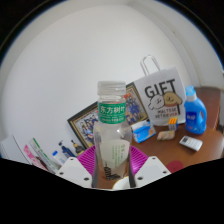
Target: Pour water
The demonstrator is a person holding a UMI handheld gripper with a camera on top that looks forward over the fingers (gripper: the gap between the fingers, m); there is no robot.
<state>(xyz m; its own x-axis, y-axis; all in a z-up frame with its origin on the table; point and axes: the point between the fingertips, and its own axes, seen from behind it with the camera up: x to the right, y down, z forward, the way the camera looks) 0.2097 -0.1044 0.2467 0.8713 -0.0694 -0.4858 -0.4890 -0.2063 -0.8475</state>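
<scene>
My claw (113,178) has the clear plastic bottle (113,135) standing between its two fingers, the pink pads (88,160) close against the lower body at either side. I judge it a pinch on the bottle, since the bottle seems lifted clear of the desk (165,160), though its base is hidden behind the fingers. The bottle stands upright, its white cap (112,90) on top and a green label (112,111) with white characters just under the neck. Whether that cap is screwed tight or loose I cannot tell, and I see no cup or glass to pour into.

Beyond the bottle, toward the desk's far right side, stand a white GIFT bag (161,95) and a blue detergent bottle (195,111); a framed picture (84,124) leans at the back behind my bottle.

To do this well, I should keep the grip low and firm so the bottle does not swivel, find the receiving vessel first, deal with the cap if it is closed, then tip slowly from the wrist with the neck just over the rim.
</scene>
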